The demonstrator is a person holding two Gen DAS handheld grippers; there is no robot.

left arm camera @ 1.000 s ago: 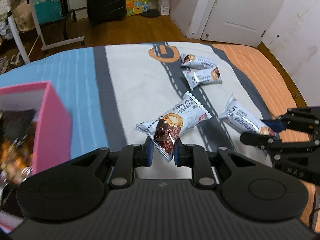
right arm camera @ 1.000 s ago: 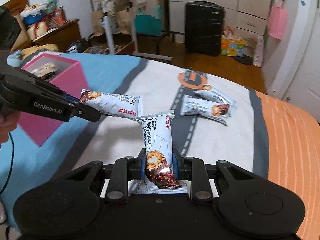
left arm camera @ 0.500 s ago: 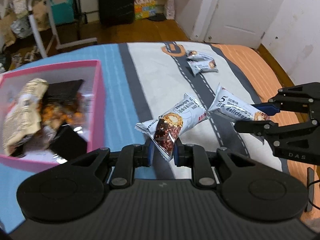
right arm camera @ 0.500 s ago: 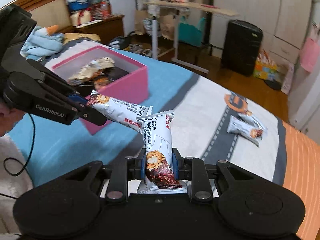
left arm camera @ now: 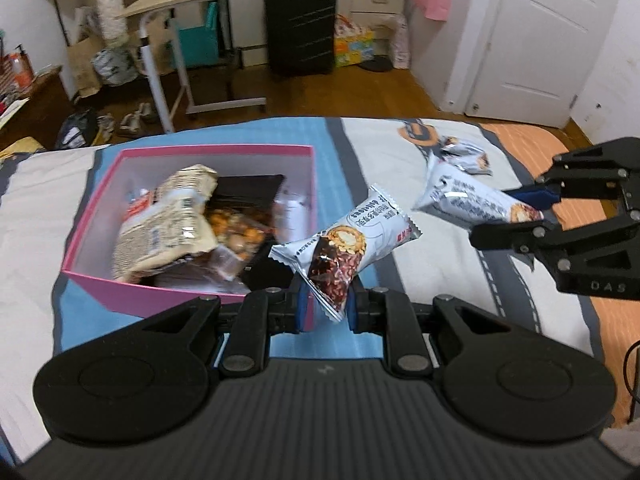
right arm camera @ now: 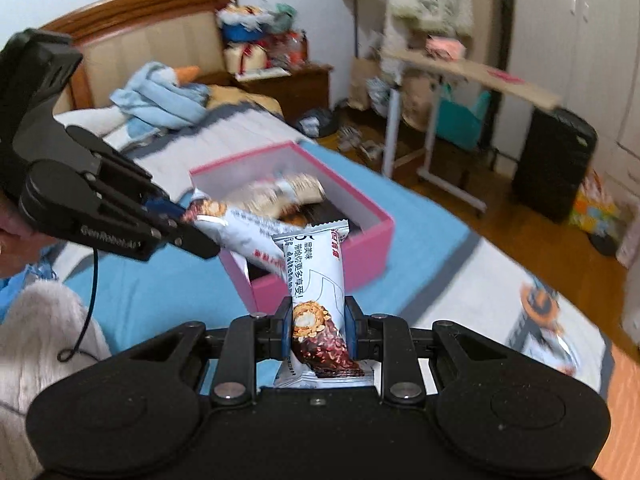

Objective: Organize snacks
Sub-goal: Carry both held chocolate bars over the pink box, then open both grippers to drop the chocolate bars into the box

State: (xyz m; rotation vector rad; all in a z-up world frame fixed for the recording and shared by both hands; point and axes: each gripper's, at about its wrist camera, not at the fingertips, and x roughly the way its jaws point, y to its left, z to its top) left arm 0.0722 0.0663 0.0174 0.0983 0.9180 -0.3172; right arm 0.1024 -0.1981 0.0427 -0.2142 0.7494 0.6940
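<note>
Each wrist view looks forward along its own fingers from close above the bed (left arm camera: 440, 256), the left facing the door, the right facing the headboard (right arm camera: 132, 36), both sharing the pink box (left arm camera: 192, 292) and the opposite gripper.

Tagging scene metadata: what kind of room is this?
A bedroom, most likely: the work surface is a bed with a wooden headboard behind it, plus a suitcase on the floor.

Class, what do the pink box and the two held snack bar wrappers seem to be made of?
Pink box: probably cardboard, matte; thin stiff straight walls. Left claw's wrapper and right claw's wrapper: likely glossy plastic film; shiny creases, crimped zigzag ends.
</note>
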